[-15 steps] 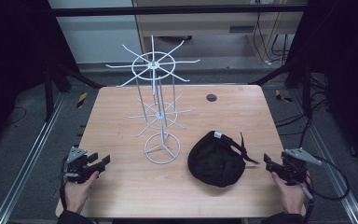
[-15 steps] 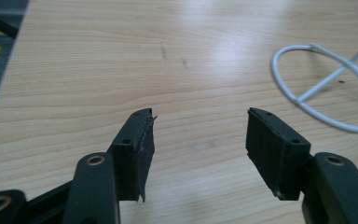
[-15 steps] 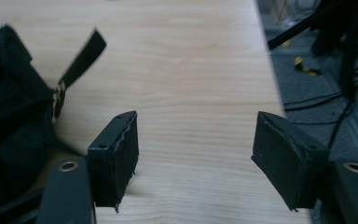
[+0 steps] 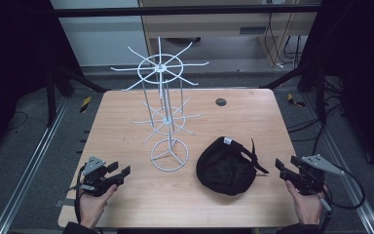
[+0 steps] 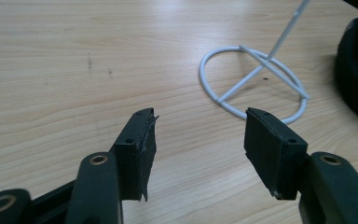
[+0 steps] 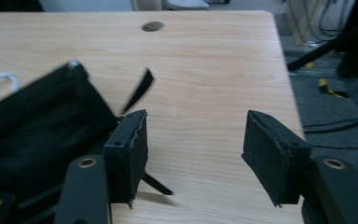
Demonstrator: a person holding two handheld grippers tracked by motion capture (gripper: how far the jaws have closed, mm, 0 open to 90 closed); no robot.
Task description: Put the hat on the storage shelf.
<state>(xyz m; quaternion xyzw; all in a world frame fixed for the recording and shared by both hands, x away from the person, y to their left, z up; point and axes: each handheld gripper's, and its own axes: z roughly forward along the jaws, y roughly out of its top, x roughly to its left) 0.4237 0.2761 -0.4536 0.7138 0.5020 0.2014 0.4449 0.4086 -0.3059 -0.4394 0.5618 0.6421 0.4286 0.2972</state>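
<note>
A light wooden table carries a tall white wire display rack with spoked tiers, standing just left of centre on its ring base. To the rack's right, on the near half of the table, lies a black fabric cap, opening upward, its thin adjuster strap trailing toward the right edge. The right gripper sits just beside that strap and is clearly the nearer one; the cap lies to the left of its jaws, which are spread wide and hold nothing. The left gripper rests well apart near the left corner, beyond the rack base, jaws likewise spread and empty.
</note>
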